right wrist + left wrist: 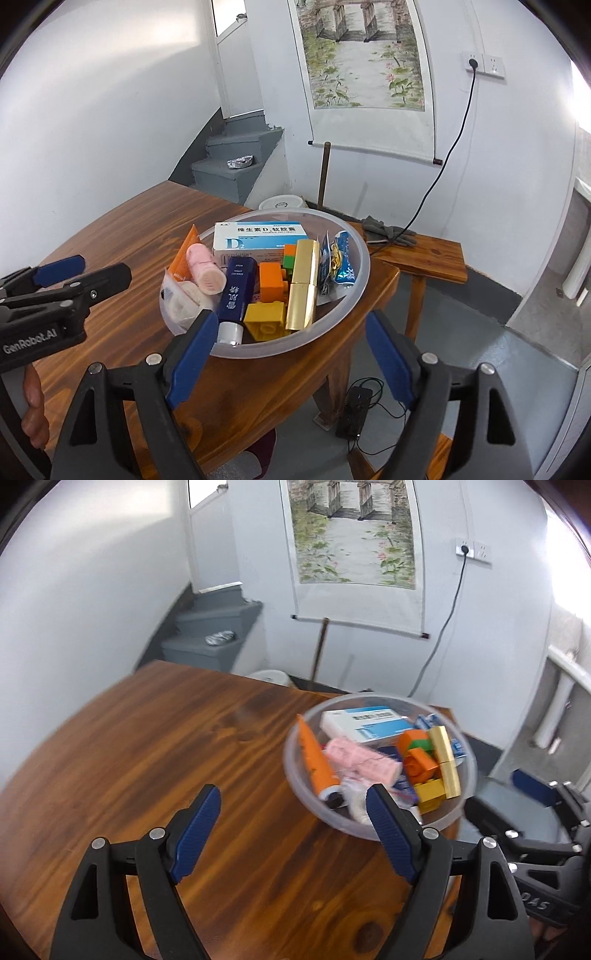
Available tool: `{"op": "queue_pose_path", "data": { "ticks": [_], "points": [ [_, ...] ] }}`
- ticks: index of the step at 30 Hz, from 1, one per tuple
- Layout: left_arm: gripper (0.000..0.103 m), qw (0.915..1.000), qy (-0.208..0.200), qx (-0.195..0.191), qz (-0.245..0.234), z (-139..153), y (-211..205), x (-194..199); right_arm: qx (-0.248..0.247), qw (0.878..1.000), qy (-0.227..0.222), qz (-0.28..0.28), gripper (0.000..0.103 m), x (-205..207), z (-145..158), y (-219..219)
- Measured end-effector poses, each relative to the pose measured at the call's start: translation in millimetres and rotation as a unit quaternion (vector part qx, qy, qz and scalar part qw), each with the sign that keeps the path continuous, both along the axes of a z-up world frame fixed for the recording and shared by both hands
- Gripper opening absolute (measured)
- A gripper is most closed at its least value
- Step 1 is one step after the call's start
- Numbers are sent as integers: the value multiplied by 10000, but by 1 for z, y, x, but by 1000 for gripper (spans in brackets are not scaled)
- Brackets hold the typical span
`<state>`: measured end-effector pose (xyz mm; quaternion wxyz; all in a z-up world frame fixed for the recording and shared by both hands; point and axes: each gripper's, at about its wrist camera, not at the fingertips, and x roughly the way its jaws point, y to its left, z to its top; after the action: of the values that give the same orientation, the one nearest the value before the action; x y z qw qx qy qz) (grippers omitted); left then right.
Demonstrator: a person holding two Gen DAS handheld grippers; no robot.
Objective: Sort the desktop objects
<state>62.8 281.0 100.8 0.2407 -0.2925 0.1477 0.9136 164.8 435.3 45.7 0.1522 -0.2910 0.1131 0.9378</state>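
The clear bowl (364, 258) sits at the near right corner of the wooden table (122, 229), and everything to sort lies inside it. At the back is a white and blue box (258, 238). In front of that lie a pink roll (205, 269), a dark blue tube (236, 291), an orange block (271, 282), a yellow block (266, 319) and a gold box (303, 284). Blue packets (341, 262) lean on the right wall, and an orange pouch (183, 258) on the left.

The right claw (291, 354) hangs over the bowl's near rim, its jaws wide apart and holding nothing. The left claw (291, 830) is over bare table just left of the bowl, jaws also wide apart and empty.

A grey glove (388, 230) lies on a bench (436, 262) behind the table.
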Motion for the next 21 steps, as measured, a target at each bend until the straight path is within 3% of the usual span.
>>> {"op": "queue_pose_path", "data": {
  "ticks": [5, 14, 21],
  "points": [
    [84, 9997, 217, -88, -60, 6, -6, 17, 70, 9999, -34, -69, 89, 6, 2, -12],
    [84, 9985, -351, 158, -398, 0, -7, 17, 243, 9994, -43, -238, 99, 19, 7, -16],
    [84, 9988, -197, 85, -448, -2, -4, 22, 261, 9987, -185, -385, 102, 21, 0, -9]
  ]
}}
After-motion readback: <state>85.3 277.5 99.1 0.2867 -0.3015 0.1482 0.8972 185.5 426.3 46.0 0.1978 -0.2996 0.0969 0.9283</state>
